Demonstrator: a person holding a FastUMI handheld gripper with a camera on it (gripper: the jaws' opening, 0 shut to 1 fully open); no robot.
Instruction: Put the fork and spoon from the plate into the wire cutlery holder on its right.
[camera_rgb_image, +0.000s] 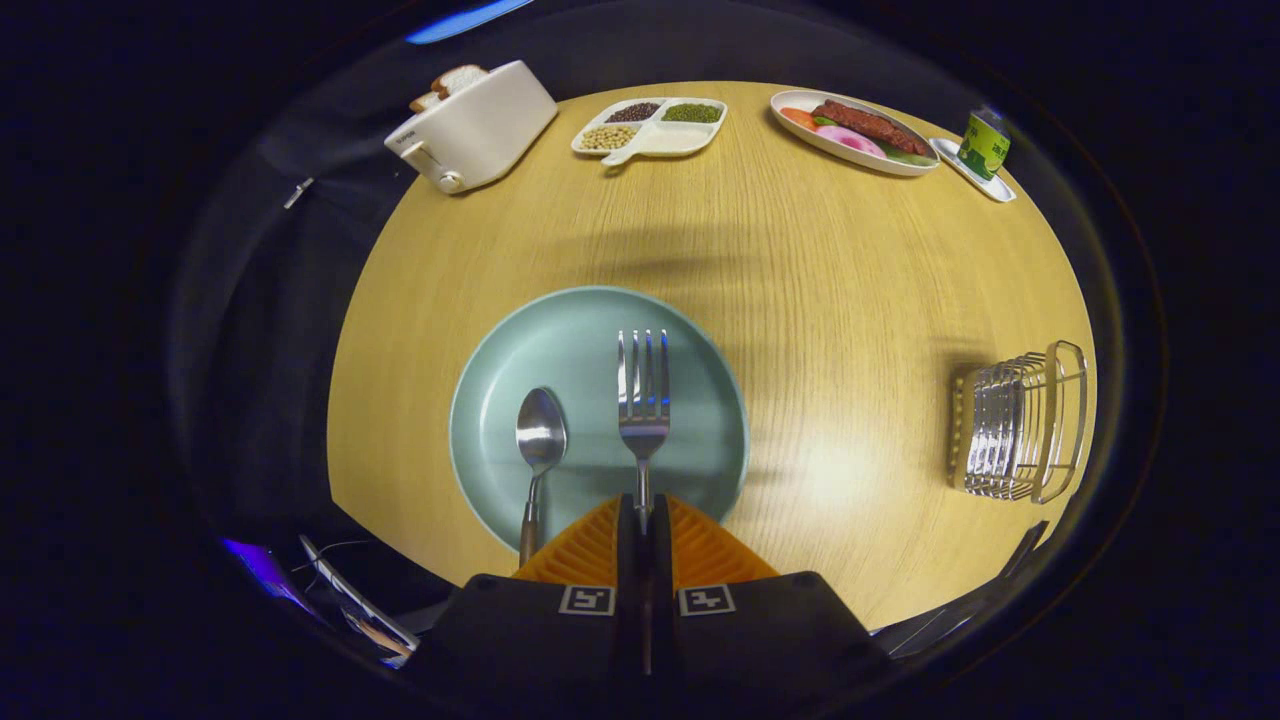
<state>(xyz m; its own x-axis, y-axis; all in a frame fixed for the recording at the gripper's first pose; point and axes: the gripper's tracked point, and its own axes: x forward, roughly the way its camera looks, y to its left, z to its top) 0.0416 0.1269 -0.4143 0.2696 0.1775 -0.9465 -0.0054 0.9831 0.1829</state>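
A pale green plate (590, 330) lies on the round wooden table just ahead of my fingers. On it a metal spoon (540, 435) lies left of a metal fork (643, 395), both with handles pointing back toward me. My gripper (643, 515) is shut on the fork's handle, both fingers pressed together around it, with the tines reaching forward over the plate. The wire cutlery holder (1020, 425) stands on the table well to the right of the plate.
At the table's far side stand a white toaster (475, 125) with bread, a divided dish of beans (650, 125), an oval plate of food (850, 130) and a green can (985, 145) on a small tray. Bare wood separates plate and holder.
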